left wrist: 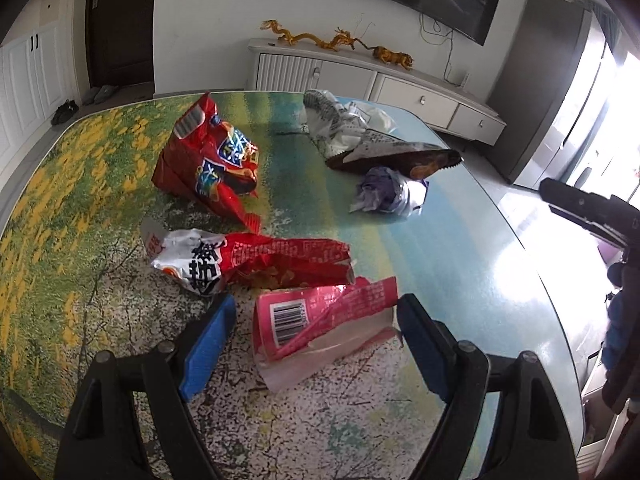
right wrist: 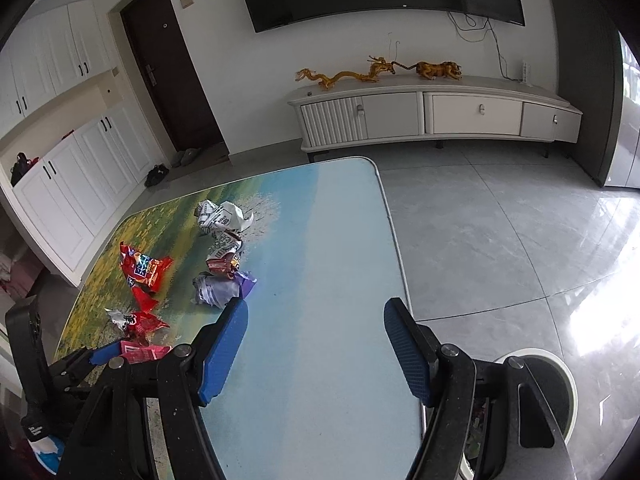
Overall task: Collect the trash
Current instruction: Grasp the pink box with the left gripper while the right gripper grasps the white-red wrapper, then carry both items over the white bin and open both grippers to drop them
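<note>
Pink wrapper (left wrist: 320,320) lengthwise between parted left tongs (left wrist: 316,336); right tongs (right wrist: 316,344) apart, empty.

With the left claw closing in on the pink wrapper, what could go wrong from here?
1. The pink wrapper lies flat and crumpled on the table; the open left claw may slide over the thin film or pinch only a corner.
2. The red-white wrapper lies right against it and could get dragged along or knocked.
3. The bin sits low off the table's edge behind the right claw; light wrappers could miss it.
</note>
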`<state>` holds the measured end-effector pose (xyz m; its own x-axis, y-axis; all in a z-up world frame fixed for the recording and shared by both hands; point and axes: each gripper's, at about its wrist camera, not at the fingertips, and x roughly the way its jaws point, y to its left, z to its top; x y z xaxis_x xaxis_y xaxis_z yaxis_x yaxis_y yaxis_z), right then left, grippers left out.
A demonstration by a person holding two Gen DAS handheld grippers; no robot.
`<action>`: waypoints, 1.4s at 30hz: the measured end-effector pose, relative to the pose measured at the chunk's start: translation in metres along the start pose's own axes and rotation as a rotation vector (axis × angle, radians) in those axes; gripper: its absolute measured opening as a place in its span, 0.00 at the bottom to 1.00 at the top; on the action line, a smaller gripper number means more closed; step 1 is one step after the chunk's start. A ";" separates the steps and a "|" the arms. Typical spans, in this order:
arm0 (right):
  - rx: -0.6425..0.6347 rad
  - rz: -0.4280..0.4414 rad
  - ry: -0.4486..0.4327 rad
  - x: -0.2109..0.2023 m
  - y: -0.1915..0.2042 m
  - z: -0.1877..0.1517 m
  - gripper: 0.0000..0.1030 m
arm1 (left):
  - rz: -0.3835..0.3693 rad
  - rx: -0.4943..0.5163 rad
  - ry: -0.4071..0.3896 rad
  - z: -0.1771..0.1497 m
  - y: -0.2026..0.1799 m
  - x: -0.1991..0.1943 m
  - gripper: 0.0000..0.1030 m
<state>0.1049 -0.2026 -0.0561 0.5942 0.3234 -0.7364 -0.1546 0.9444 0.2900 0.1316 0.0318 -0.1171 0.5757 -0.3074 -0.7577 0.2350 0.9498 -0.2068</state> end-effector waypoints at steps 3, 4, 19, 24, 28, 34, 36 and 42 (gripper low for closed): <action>-0.008 0.039 0.006 0.012 0.008 0.005 0.67 | 0.010 0.002 -0.005 -0.001 0.000 0.001 0.80; -0.013 0.050 0.007 0.017 0.011 0.007 0.67 | 0.010 0.006 -0.007 -0.002 0.000 0.001 0.79; -0.085 0.178 0.073 0.090 0.058 0.032 0.33 | -0.015 -0.015 -0.026 0.000 0.004 0.001 0.67; -0.113 0.186 0.050 0.081 0.063 0.032 0.24 | -0.022 -0.021 -0.031 0.000 0.004 -0.001 0.65; -0.122 0.191 0.005 0.056 0.064 0.031 0.24 | -0.017 -0.002 -0.045 -0.003 0.000 -0.006 0.64; -0.114 0.173 -0.044 0.006 0.059 0.018 0.24 | -0.065 -0.037 -0.068 -0.011 0.001 -0.028 0.64; -0.109 0.160 -0.057 -0.009 0.054 0.013 0.24 | -0.063 -0.035 -0.081 -0.015 0.002 -0.038 0.64; -0.076 0.117 -0.080 -0.049 0.042 -0.012 0.24 | -0.042 -0.030 -0.112 -0.026 0.008 -0.067 0.64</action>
<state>0.0593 -0.1782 -0.0152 0.6290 0.4284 -0.6487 -0.2841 0.9034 0.3212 0.0740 0.0615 -0.0841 0.6506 -0.3496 -0.6742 0.2376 0.9369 -0.2565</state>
